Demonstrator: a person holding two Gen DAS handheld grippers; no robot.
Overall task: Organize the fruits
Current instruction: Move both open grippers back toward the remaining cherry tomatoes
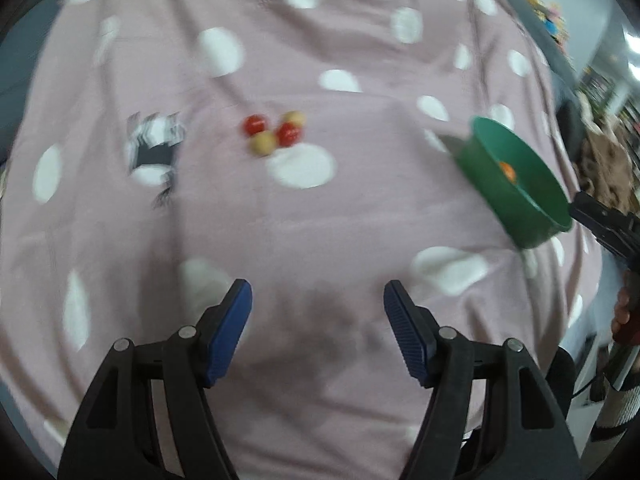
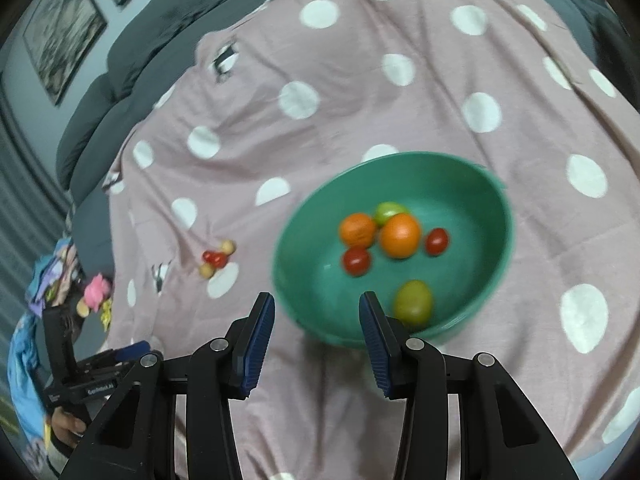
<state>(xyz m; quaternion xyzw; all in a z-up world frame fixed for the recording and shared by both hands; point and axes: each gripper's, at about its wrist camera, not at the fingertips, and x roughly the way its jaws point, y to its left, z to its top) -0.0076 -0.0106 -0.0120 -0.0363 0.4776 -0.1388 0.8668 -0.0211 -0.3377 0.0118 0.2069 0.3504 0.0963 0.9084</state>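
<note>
A green bowl sits on the pink polka-dot cloth and holds several fruits: two oranges, two red ones, two green ones. It also shows in the left wrist view at the right. A small cluster of two red and two beige fruits lies on the cloth, also seen in the right wrist view. My left gripper is open and empty, well short of the cluster. My right gripper is open and empty at the bowl's near rim.
A dark grey sofa back borders the cloth at the far side. Framed pictures hang on the wall. Colourful toys lie at the left edge. A black-and-white print marks the cloth left of the cluster.
</note>
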